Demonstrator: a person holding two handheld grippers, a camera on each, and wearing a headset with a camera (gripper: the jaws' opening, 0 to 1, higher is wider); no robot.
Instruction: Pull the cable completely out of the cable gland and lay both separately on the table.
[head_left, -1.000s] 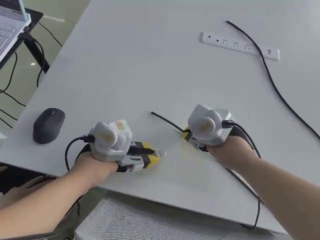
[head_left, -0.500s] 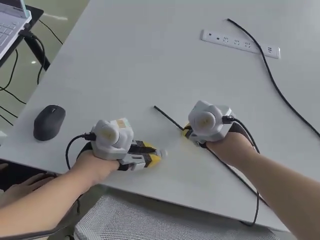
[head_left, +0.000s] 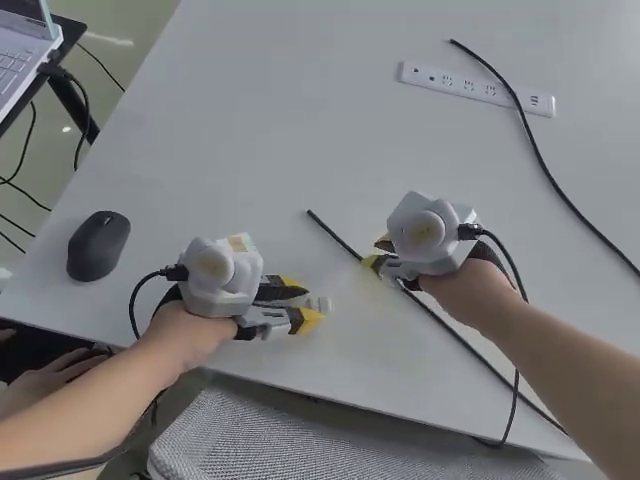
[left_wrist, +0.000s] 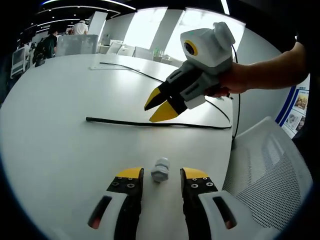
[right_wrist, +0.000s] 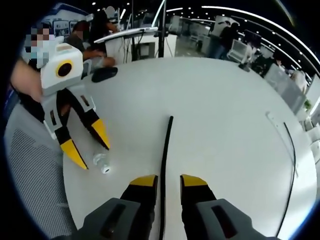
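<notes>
A small white cable gland (left_wrist: 160, 170) lies on the white table (head_left: 250, 120), by itself, between the spread fingertips of my left gripper (left_wrist: 161, 173), which is open. The thin black cable (right_wrist: 168, 137) lies straight on the table, free of the gland. It runs up between the jaws of my right gripper (right_wrist: 169, 179), whose tips stand apart with a clear gap either side of it. In the head view the left gripper (head_left: 303, 304) has the gland (head_left: 320, 303) at its tips. The right gripper (head_left: 378, 256) hovers over the cable (head_left: 335, 236).
A black mouse (head_left: 98, 243) sits near the table's left edge. At the far side lies a white power strip (head_left: 475, 88) with a black cord (head_left: 560, 190) trailing right. A laptop (head_left: 20, 50) is beyond the left corner, a mesh chair (head_left: 300, 440) below the front edge.
My right gripper has shifted a little to the right over the cable. The left gripper's jaws have spread, and the gland lies loose at their tips.
</notes>
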